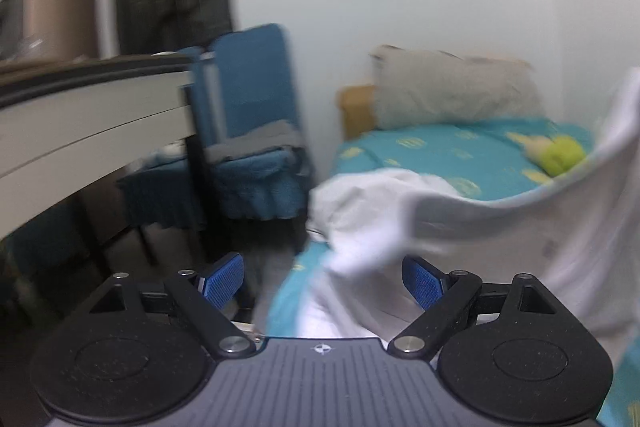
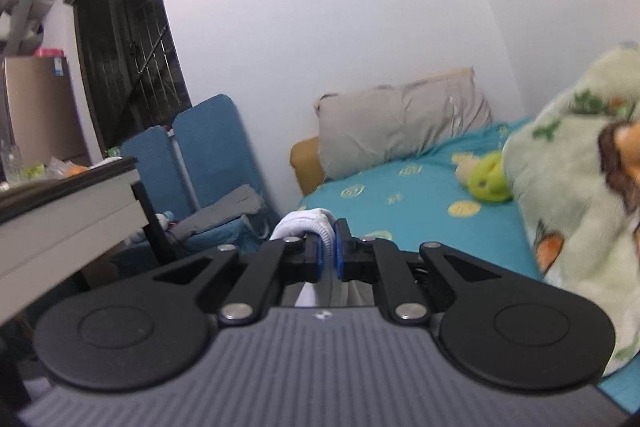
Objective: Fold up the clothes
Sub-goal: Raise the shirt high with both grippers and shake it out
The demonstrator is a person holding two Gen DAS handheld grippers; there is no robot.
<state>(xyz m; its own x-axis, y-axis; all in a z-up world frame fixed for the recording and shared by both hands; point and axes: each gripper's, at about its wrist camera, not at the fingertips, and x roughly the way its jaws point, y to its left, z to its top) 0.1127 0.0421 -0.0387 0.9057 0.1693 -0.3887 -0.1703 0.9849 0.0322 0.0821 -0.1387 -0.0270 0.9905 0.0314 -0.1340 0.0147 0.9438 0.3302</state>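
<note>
White garment (image 1: pixel 460 223) hangs lifted over the bed (image 1: pixel 440 155) — pinched in the right hand-held gripper (image 2: pixel 327 253); the left hand-held gripper (image 1: pixel 322 277) gapes just beneath a loose fold, seemingly mid-fold — it needs to close on that edge.

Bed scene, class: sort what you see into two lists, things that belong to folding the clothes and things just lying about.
Belongs to the job:
- white garment
- right claw, shut on its ribbed edge
- left claw, open by the cloth
- bed, the work surface

Just lying about:
- pillow
- green soft toy
- patterned blanket
- blue chair
</note>
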